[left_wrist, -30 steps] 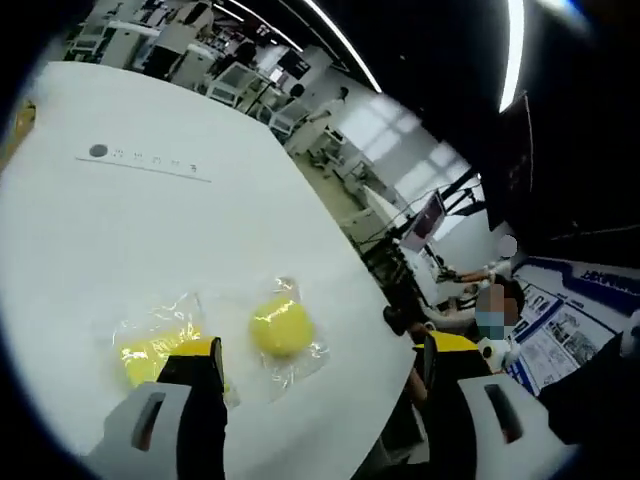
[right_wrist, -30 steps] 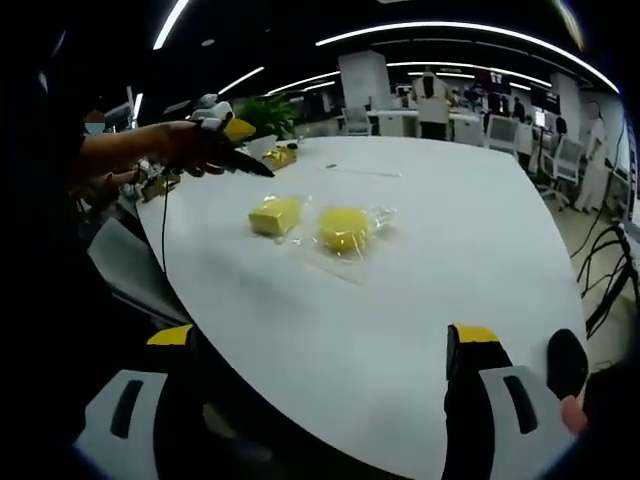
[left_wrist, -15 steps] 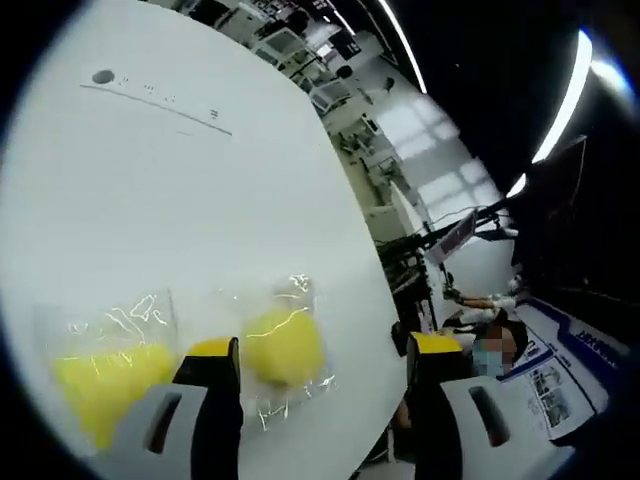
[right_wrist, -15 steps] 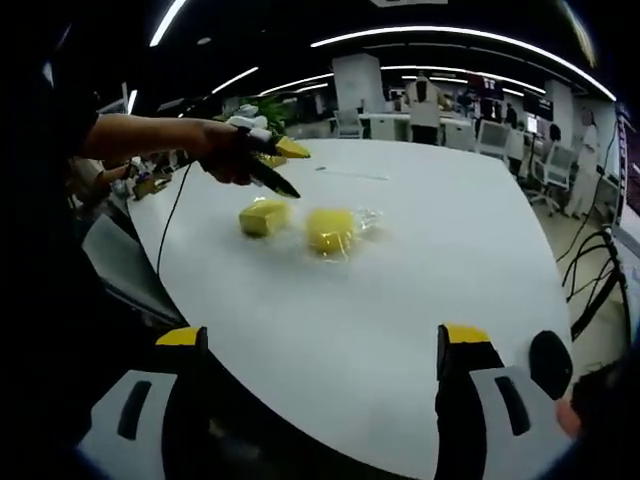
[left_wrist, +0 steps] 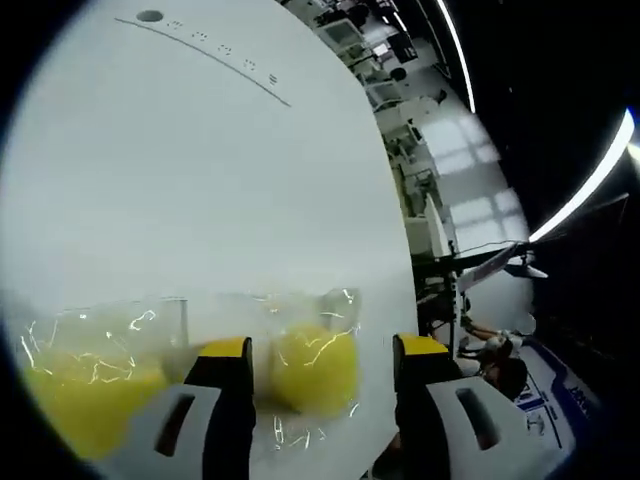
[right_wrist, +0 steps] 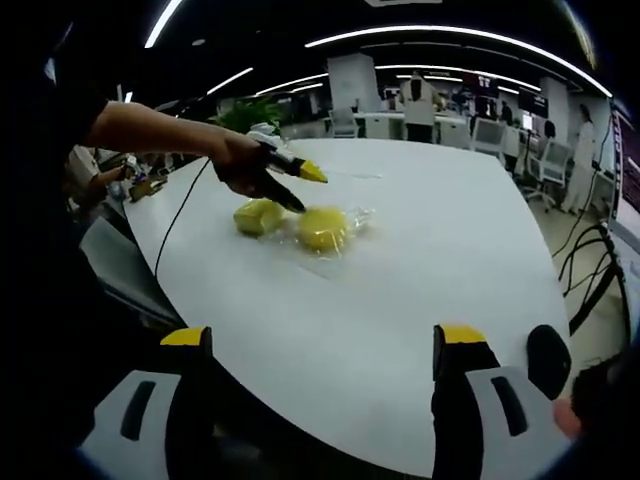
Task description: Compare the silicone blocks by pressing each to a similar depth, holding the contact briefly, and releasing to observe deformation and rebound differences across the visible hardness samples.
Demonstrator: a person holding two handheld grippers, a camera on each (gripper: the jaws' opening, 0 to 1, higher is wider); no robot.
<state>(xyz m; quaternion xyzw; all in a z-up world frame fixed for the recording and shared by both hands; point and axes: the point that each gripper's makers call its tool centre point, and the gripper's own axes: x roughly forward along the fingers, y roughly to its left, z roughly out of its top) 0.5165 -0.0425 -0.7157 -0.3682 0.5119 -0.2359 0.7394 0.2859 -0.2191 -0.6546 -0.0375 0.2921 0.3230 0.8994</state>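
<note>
Two yellow silicone blocks in clear wrappers lie side by side on the white table (left_wrist: 200,180). In the left gripper view, the rounder block (left_wrist: 312,365) sits between the open jaws of my left gripper (left_wrist: 322,347), and the other block (left_wrist: 85,395) is to its left. In the right gripper view, a hand holds the left gripper (right_wrist: 305,190) low over the rounder block (right_wrist: 322,228), with the second block (right_wrist: 257,215) beside it. My right gripper (right_wrist: 322,338) stands open near the table's front edge, far from both blocks, with nothing between its jaws.
A line of small print (left_wrist: 205,55) and a dark round spot (left_wrist: 150,16) mark the far table (right_wrist: 420,280). A cable (right_wrist: 185,210) hangs from the left gripper over the table's edge. Desks, chairs and standing people (right_wrist: 418,100) are beyond the table.
The left gripper has moved right and down from the first block to the rounder one, which now lies between its jaws. The right gripper has barely moved.
</note>
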